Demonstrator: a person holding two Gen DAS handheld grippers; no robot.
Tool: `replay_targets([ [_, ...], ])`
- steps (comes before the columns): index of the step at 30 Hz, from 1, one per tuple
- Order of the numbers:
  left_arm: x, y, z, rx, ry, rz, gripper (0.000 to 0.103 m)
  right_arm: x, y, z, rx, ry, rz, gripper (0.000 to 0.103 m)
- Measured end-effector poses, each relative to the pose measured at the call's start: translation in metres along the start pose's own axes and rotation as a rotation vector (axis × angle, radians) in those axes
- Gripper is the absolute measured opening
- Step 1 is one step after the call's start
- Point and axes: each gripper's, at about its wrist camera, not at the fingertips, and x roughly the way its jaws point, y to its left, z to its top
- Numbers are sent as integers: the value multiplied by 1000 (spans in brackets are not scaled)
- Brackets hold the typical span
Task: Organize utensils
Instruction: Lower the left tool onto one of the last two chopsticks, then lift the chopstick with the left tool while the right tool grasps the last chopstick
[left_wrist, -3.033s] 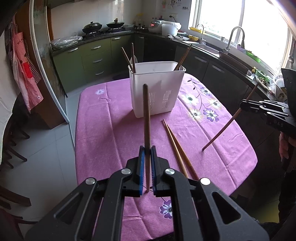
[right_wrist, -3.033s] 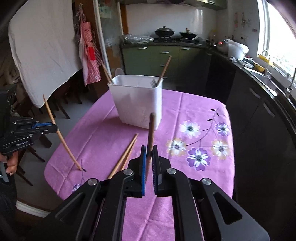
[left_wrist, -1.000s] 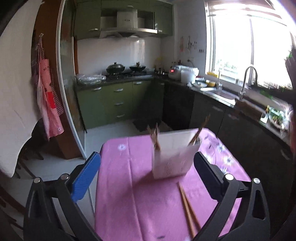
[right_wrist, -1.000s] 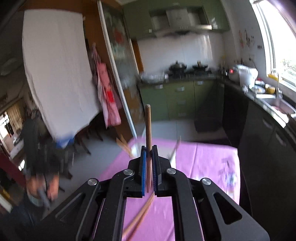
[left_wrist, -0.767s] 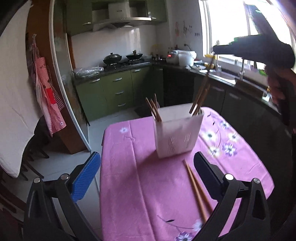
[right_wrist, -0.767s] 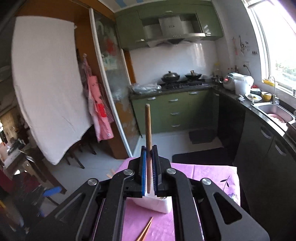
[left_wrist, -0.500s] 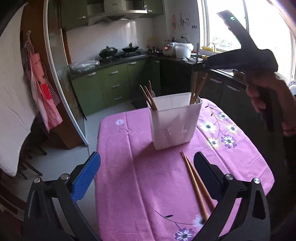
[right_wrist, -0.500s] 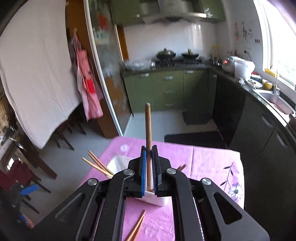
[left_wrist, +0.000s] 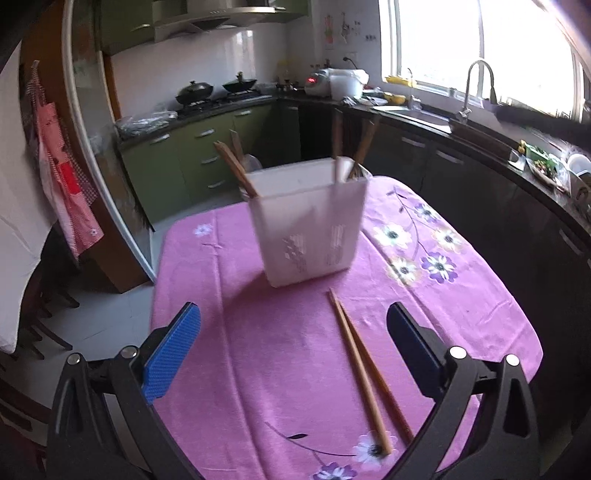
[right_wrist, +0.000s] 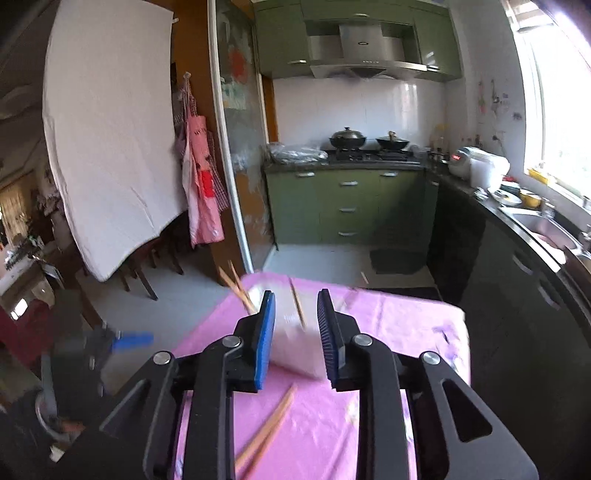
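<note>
Obstacles before my tongs: white utensil holder (left_wrist: 310, 225) mid-table, chopsticks leaning out of its corners; chopstick pair (left_wrist: 364, 373) toward the near right edge. Tablecloth (left_wrist: 236, 354) along the left edge lies bare.

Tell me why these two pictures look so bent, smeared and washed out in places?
Left wrist view: the fisheye lens bows the door frame, the window is blown out to white, and the white utensil holder is slightly motion-smeared. Right wrist view: that holder and the two chopsticks on the tablecloth are heavily blurred, while the stove pots stay fairly sharp.
</note>
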Motion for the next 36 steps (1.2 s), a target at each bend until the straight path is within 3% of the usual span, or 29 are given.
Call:
replay_targets([
  [2, 8, -8, -3, 3, 17, -16, 96, -5, -11, -33, 28, 38, -20, 31],
  [9, 52, -36, -14, 31, 115, -12, 95, 13, -52, -128, 162, 214, -65, 31],
  [11, 70, -39, -17, 42, 166, 7, 82, 19, -63, -148, 201, 252, -67, 31],
  [14, 93, -37, -19, 33, 251, 16, 74, 24, -74, -172, 246, 285, -48, 31],
  [19, 121, -31, -22, -10, 357, 9, 55, 29, -82, -188, 273, 305, -24, 31],
  [26, 145, -31, -28, -41, 456, -35, 51, 26, -84, -187, 288, 303, -9, 32],
  [36, 161, -33, -29, -55, 508, -44, 48, 25, -90, -189, 311, 305, 6, 32],
])
